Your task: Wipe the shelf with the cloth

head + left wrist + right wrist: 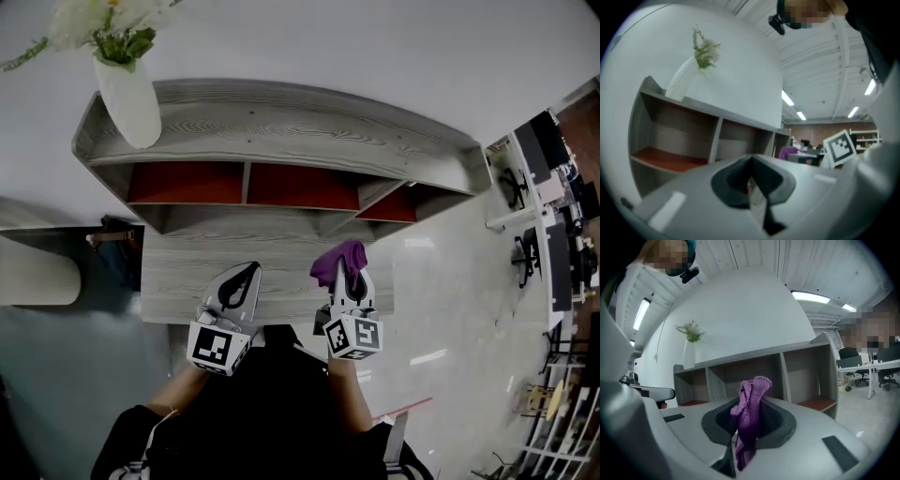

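**Cloth clamped in the right gripper, in front of the shelf**

I see my right gripper [351, 277] closed on the purple cloth [339, 261]. In the right gripper view the cloth [751, 399] stands pinched between the dark pads. A bunched end sticks up above them and a tail hangs down through the slot. The right gripper [749, 423] points at the open compartments.

My left gripper [247, 278] sits beside it, a little apart. In the left gripper view its jaws are drawn together with nothing between them [751, 182].

From the head view both grippers are over the front part of the lower grey wood board [178, 277]. I cannot tell whether either one touches it, and the cloth does not reach the compartments.

The shelf [281, 122] is a grey wood unit with a broad top board and a row of red-floored compartments [187, 183] beneath it. A white vase [131, 98] holding pale flowers with green leaves stands on the left end of the top board. It also shows in the left gripper view [678, 84] and the right gripper view [689, 355].
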`<state>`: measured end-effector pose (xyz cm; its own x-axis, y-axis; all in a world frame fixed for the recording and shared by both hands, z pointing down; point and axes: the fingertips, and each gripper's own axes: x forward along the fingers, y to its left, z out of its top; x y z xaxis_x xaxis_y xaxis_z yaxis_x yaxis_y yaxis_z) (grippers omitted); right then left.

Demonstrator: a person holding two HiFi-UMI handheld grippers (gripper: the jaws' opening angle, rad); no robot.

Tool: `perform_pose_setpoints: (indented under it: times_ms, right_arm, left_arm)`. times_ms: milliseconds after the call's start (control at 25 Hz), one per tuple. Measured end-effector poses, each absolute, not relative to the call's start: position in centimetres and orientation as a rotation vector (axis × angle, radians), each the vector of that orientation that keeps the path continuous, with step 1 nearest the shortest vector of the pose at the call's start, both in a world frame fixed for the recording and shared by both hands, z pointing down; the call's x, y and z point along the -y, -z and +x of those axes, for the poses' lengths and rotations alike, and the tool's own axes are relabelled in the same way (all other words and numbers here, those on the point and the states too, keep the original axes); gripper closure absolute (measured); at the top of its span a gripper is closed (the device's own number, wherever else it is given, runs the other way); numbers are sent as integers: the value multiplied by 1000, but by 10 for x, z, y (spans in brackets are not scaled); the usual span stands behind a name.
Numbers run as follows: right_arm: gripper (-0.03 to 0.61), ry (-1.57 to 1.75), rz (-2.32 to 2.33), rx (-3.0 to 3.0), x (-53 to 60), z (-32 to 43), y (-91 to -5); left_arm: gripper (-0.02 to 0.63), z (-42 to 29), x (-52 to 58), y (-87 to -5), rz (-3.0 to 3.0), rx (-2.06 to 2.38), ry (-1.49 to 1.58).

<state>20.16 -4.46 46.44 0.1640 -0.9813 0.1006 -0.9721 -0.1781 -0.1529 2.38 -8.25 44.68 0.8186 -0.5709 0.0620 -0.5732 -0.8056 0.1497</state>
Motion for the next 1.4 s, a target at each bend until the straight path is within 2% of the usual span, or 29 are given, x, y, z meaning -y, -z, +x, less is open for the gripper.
perform_pose_setpoints:
  times_ms: [680,1400]
  right_arm:
    - [531,316,-2461,-2014,127,285,-492]
    - [531,587,-2602,-2011,174,309,-540]
  left_arm:
    - [615,95,128,-452,2834,933,-63]
    - [615,108,147,-459,2823,930,-113]
